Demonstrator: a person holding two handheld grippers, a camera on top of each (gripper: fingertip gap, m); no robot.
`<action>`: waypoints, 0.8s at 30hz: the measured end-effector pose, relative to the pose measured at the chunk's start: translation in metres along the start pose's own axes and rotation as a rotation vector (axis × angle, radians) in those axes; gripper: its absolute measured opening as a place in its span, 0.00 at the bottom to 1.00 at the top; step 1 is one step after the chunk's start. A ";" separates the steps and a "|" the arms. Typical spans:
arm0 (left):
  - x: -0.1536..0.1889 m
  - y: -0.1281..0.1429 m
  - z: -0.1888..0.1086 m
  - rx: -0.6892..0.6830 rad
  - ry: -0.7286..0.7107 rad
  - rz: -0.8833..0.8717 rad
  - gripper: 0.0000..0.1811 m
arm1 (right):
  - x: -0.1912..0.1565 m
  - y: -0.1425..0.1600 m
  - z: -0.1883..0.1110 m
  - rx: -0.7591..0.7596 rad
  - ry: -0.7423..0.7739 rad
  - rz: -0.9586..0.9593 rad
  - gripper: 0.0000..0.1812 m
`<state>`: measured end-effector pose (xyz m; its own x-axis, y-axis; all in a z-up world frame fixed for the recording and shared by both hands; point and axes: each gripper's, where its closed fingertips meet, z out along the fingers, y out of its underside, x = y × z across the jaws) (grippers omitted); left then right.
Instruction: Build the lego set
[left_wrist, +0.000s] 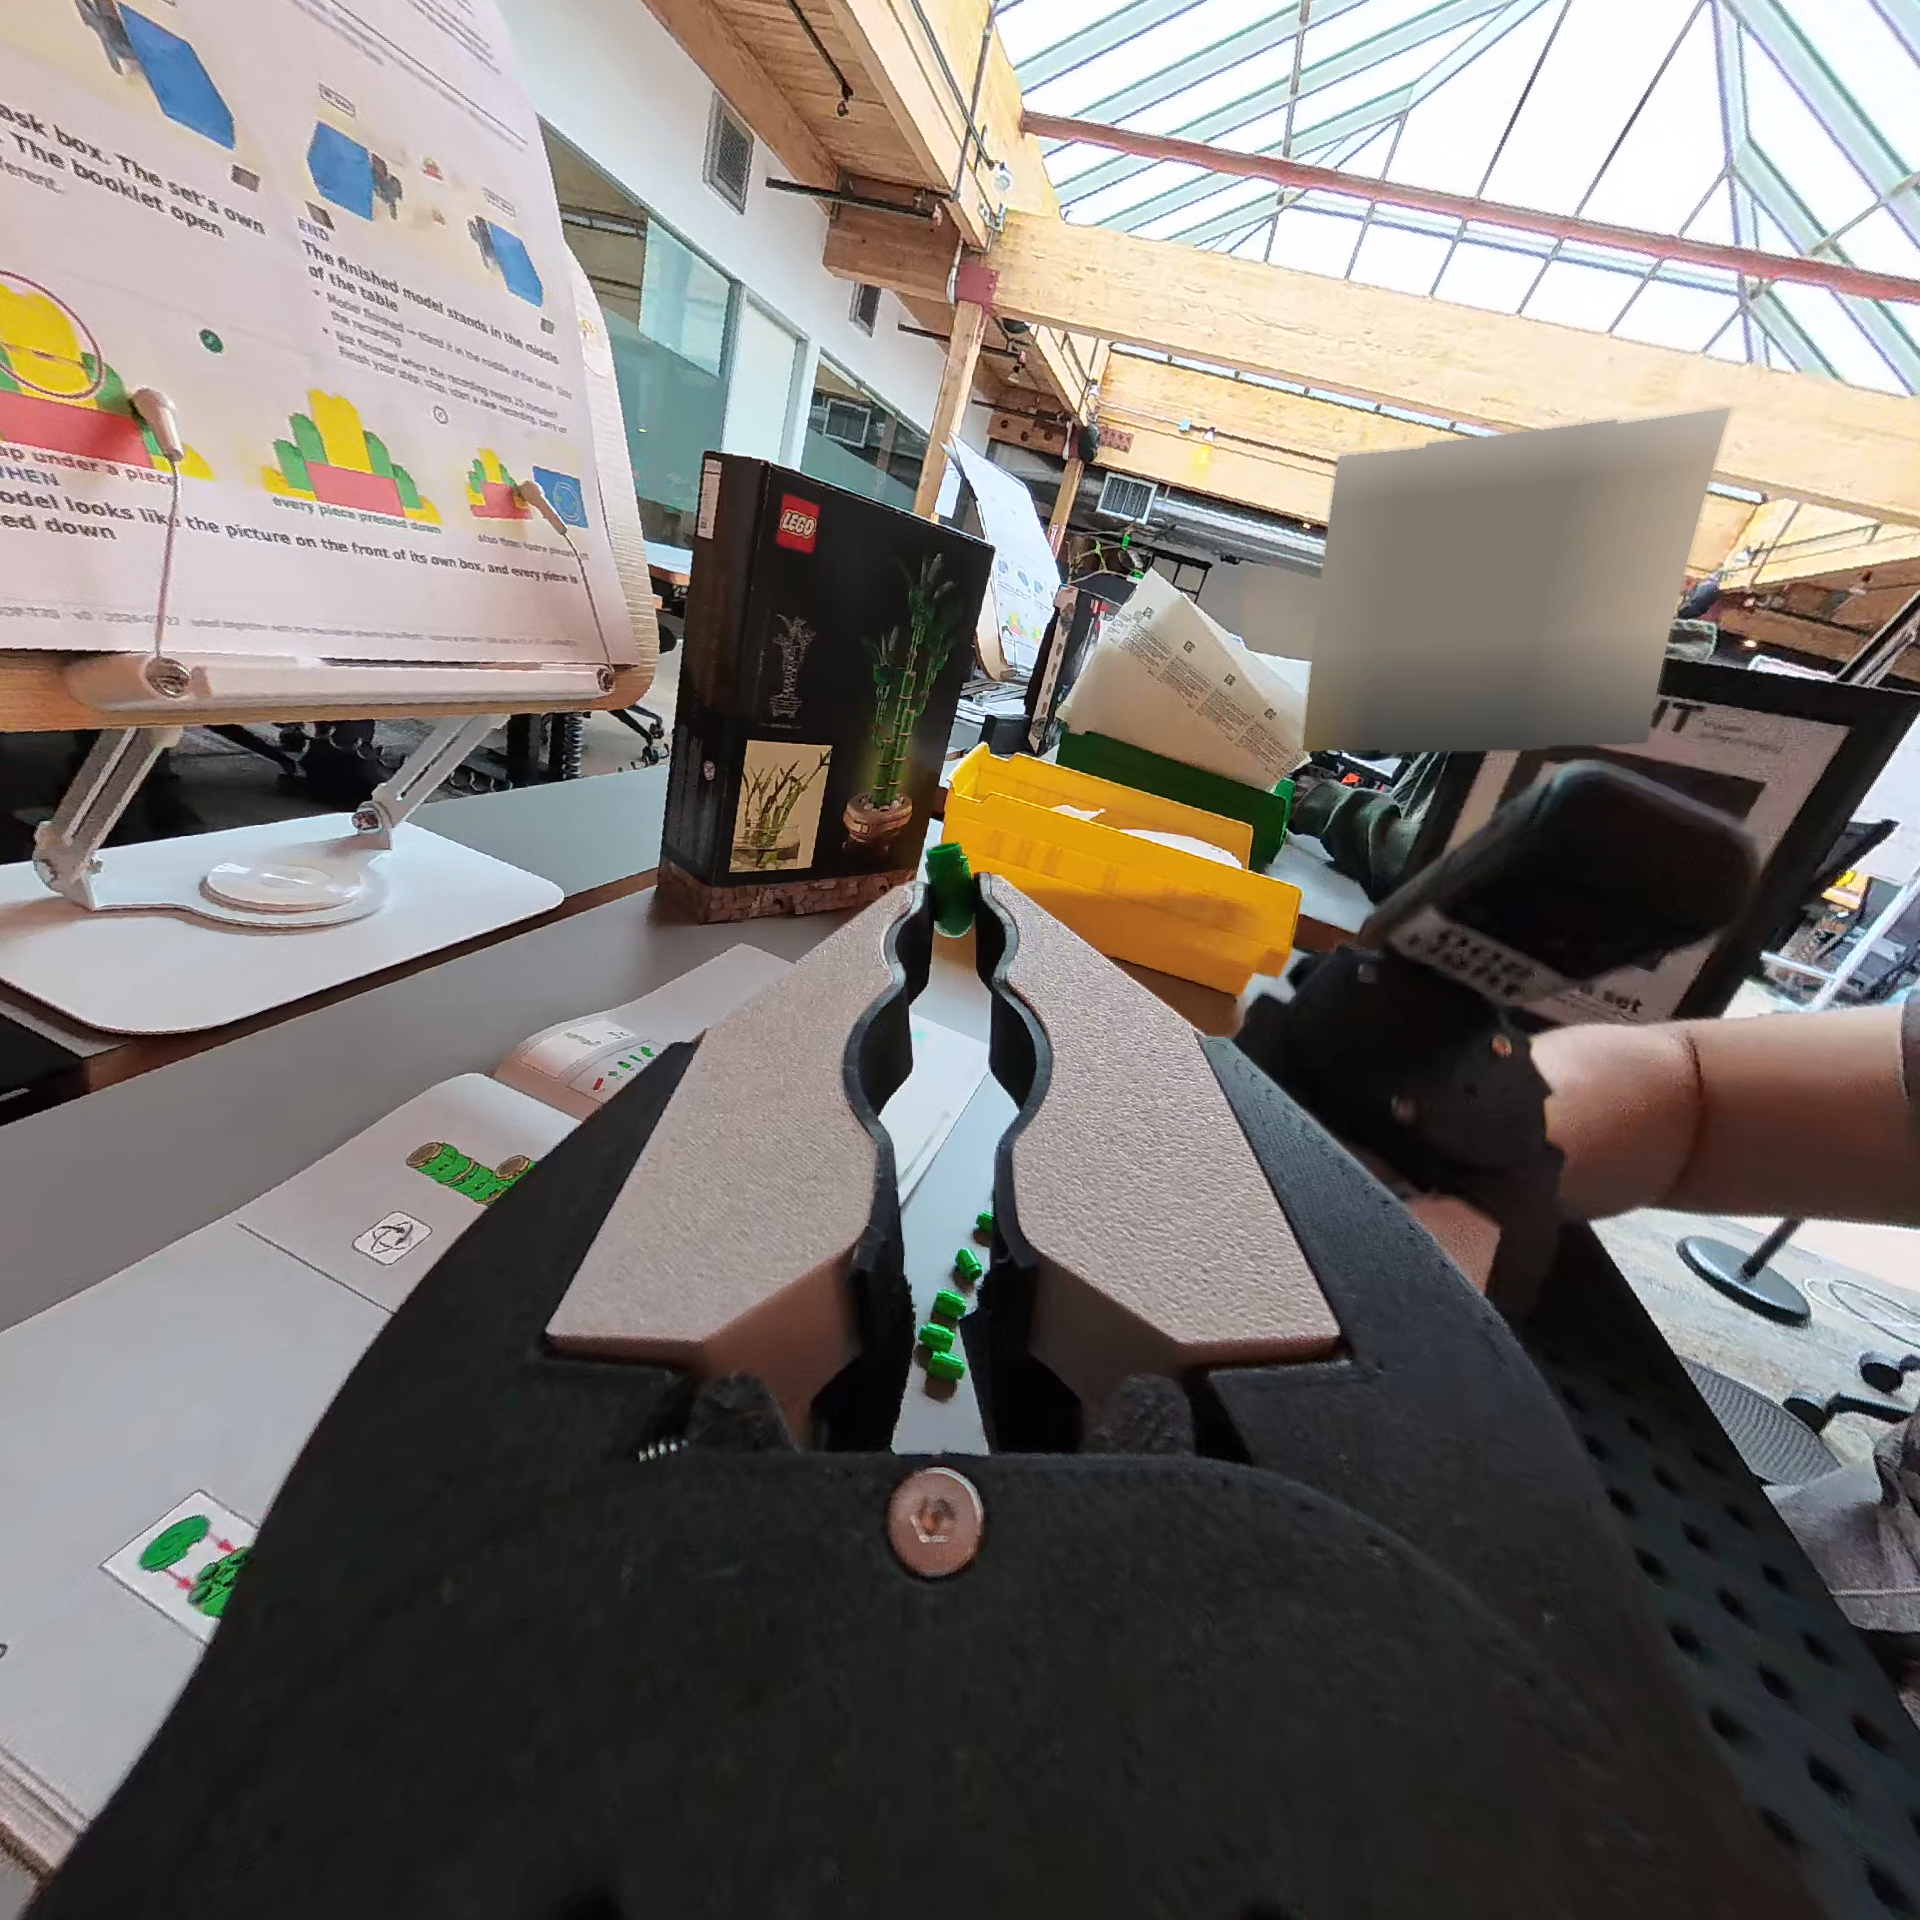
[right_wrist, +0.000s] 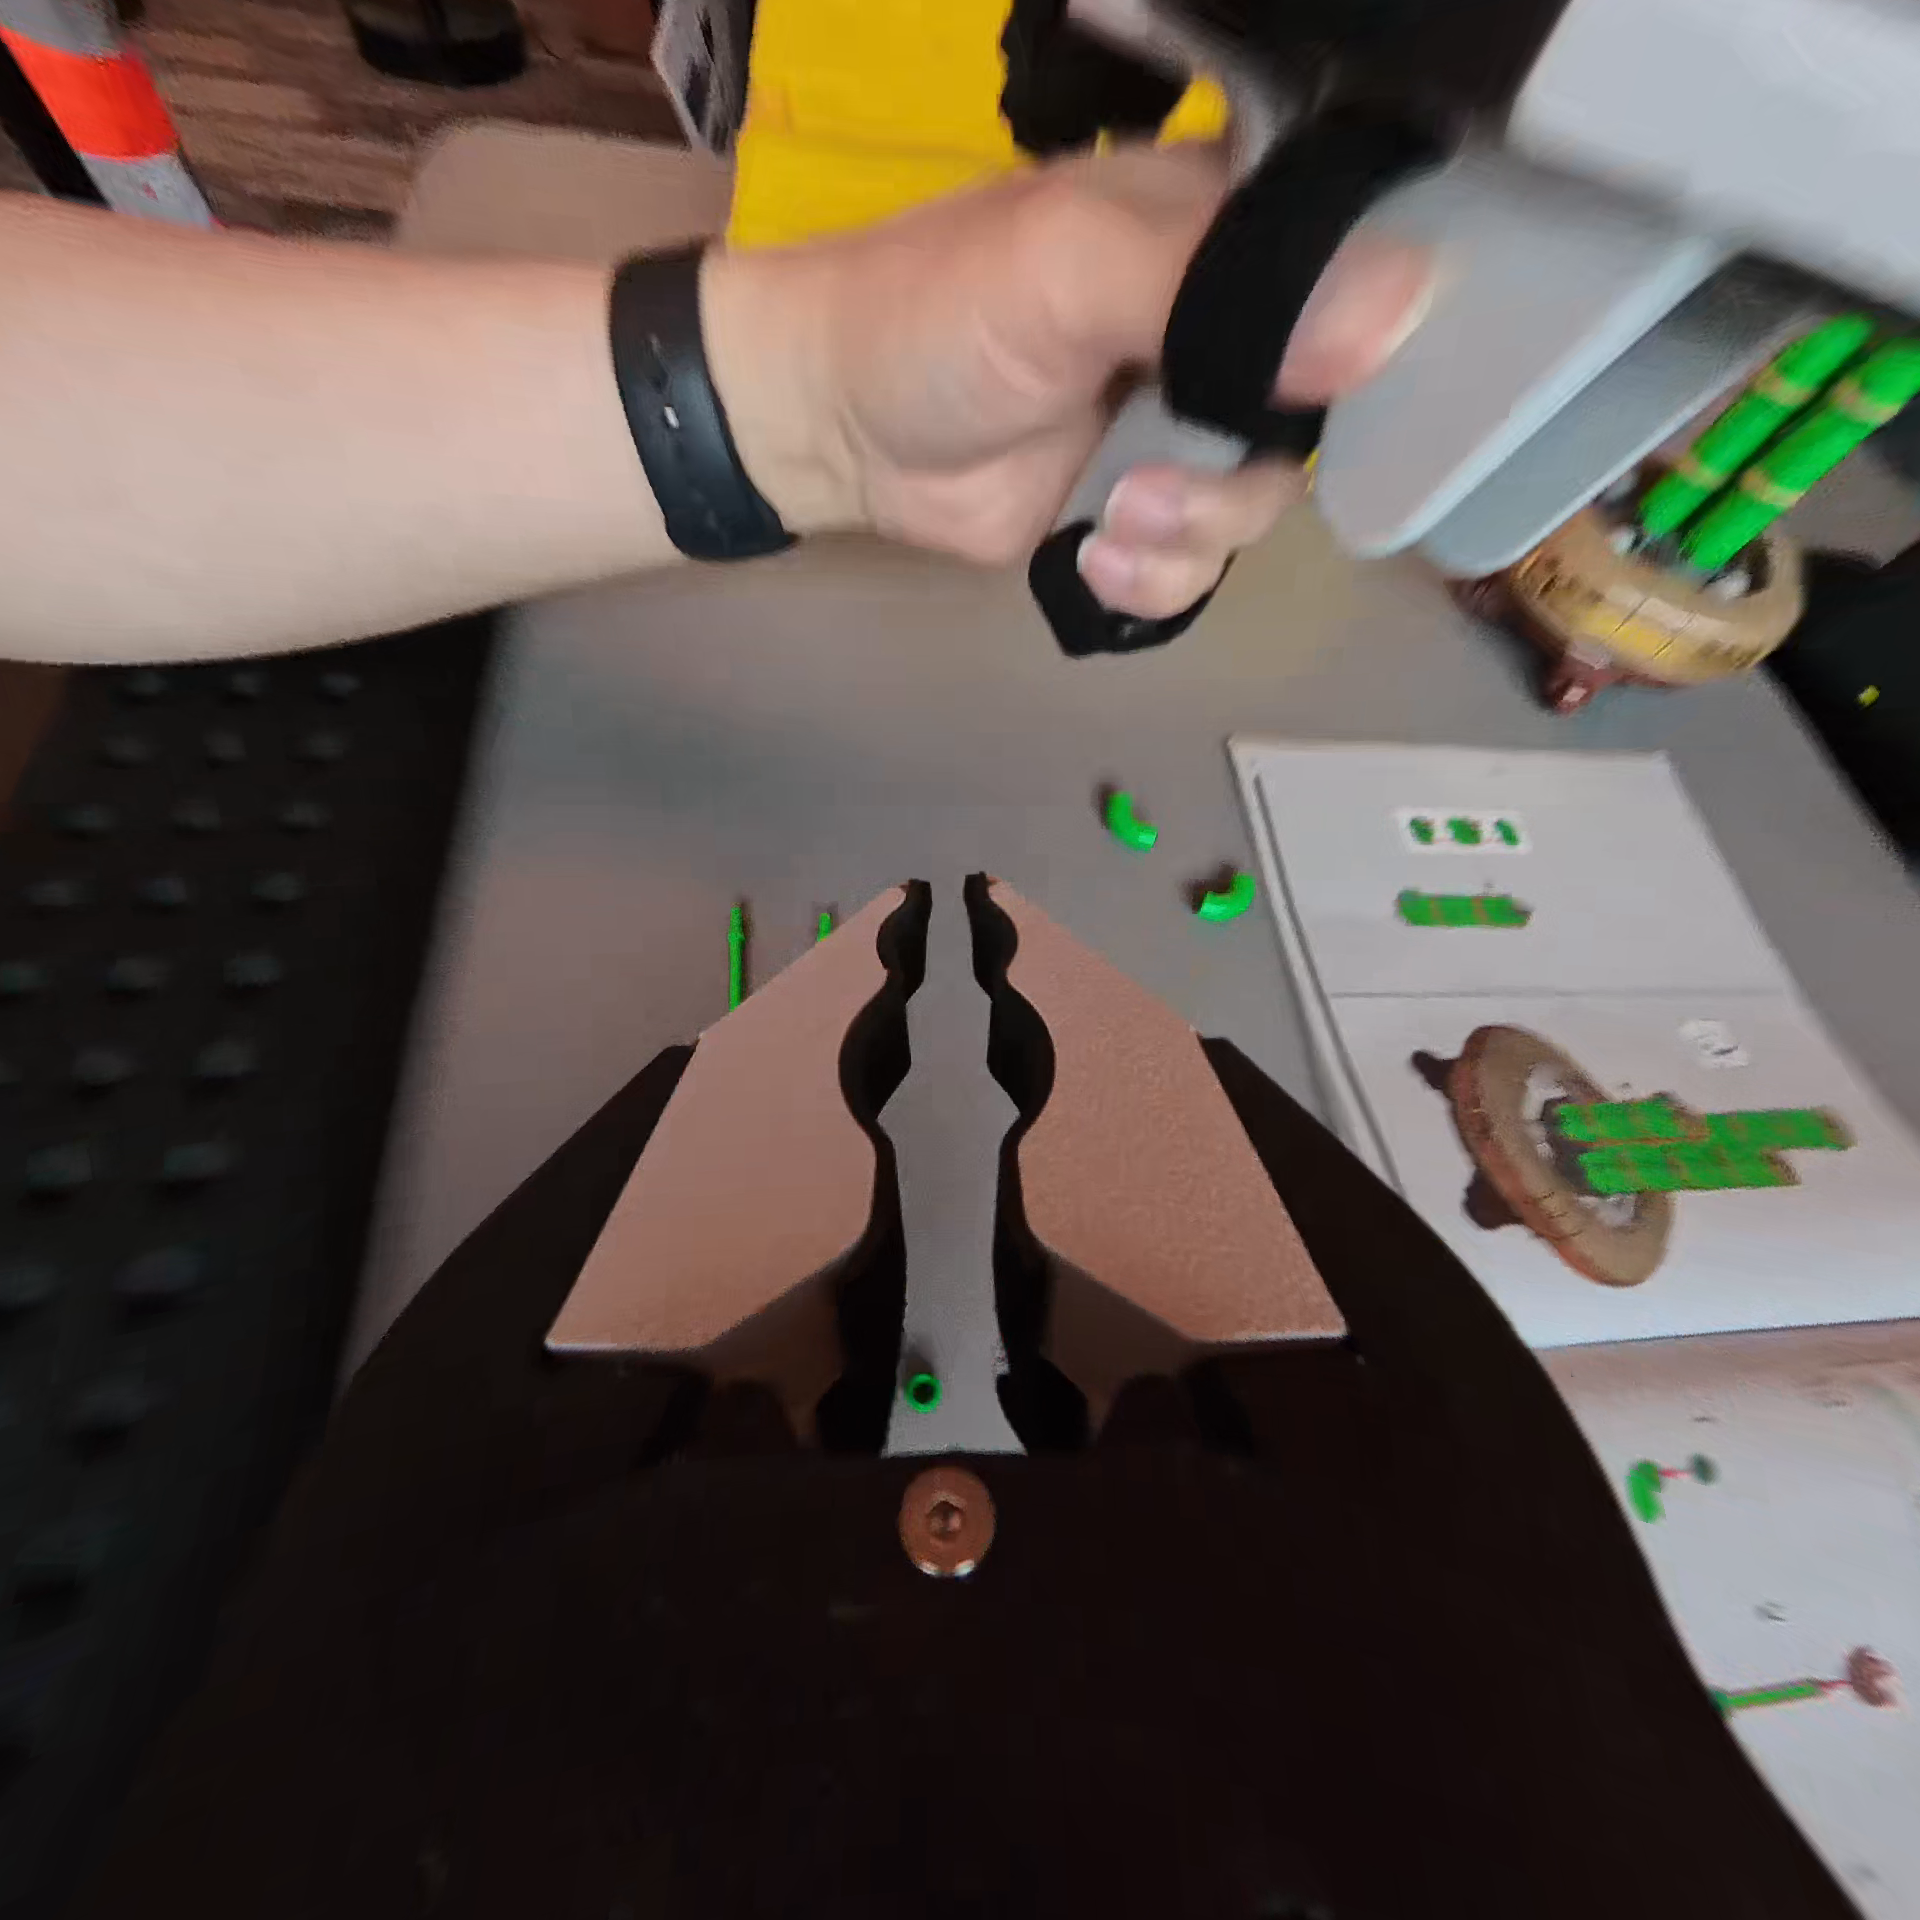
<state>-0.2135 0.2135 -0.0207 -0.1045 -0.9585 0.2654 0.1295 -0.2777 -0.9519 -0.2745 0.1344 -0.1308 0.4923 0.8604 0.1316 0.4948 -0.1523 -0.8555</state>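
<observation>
In the left wrist view my left gripper (left_wrist: 948, 906) is shut on a small green piece (left_wrist: 948, 878) and holds it in the air above the table. Several small green pieces (left_wrist: 943, 1320) lie on the table below, seen between the fingers. In the right wrist view my right gripper (right_wrist: 948, 888) is empty, its jaws a narrow gap apart, low over the grey table (right_wrist: 831, 748). Two green curved pieces (right_wrist: 1130, 821) (right_wrist: 1224, 899), thin green rods (right_wrist: 736, 956) and a small green ring (right_wrist: 922, 1390) lie around it. The brown pot with green bamboo stalks (right_wrist: 1662, 592) stands at the far right.
An open instruction booklet (right_wrist: 1558, 1039) lies right of my right gripper; it also shows in the left wrist view (left_wrist: 312, 1299). The set's box (left_wrist: 821, 686), a yellow bin (left_wrist: 1122, 883), a green bin (left_wrist: 1174, 779) and a sheet stand (left_wrist: 291, 312) stand at the back. A black dotted mat (right_wrist: 208, 1039) lies on the left. The gap from one gripper's tips to the other's is roughly 15 cm.
</observation>
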 end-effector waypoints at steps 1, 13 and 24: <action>0.000 -0.001 -0.001 0.005 0.000 0.000 0.03 | -0.002 0.008 0.010 -0.029 0.008 0.010 0.04; 0.008 -0.009 -0.003 0.032 0.033 -0.006 0.03 | -0.012 0.053 0.050 -0.286 0.052 0.014 0.04; 0.007 -0.004 -0.001 0.015 0.033 -0.010 0.03 | -0.021 0.053 0.048 -0.278 -0.002 0.044 0.01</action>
<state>-0.2161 0.2080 -0.0149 -0.1380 -0.9530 0.2696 0.1427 -0.2885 -0.9468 -0.2933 0.1316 -0.2034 0.5160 0.8512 0.0963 0.6510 -0.3166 -0.6899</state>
